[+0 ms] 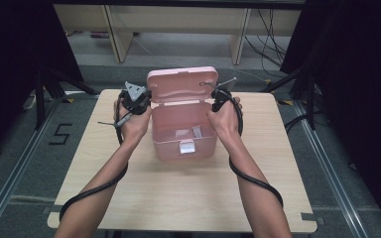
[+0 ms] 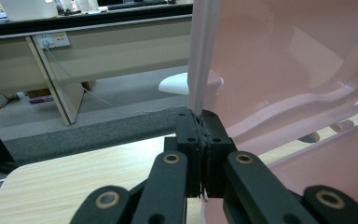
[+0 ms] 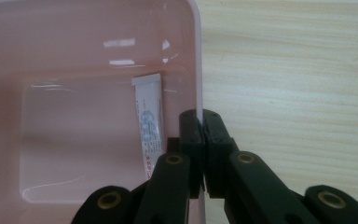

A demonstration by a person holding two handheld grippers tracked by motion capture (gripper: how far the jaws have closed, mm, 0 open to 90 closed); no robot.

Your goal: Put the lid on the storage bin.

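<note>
Left tongs (image 2: 204,135) pinch lid (image 2: 289,60) — right tongs (image 3: 200,125) pinch box (image 3: 196,56) wall.

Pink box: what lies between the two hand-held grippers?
The open box itself, lid raised; the high view shows white packets inside. Left hand-held gripper pinches the lid's edge, right the wall.

From above I can drop straight into the pink box (image 1: 183,136); only a flat sachet (image 3: 148,126) lies on its floor, against the wall my right tool (image 3: 201,122) pinches. Behind the box the raised lid (image 1: 182,84) blocks passage. Bare worktop (image 1: 178,193) lies in front of the box and on either side
</note>
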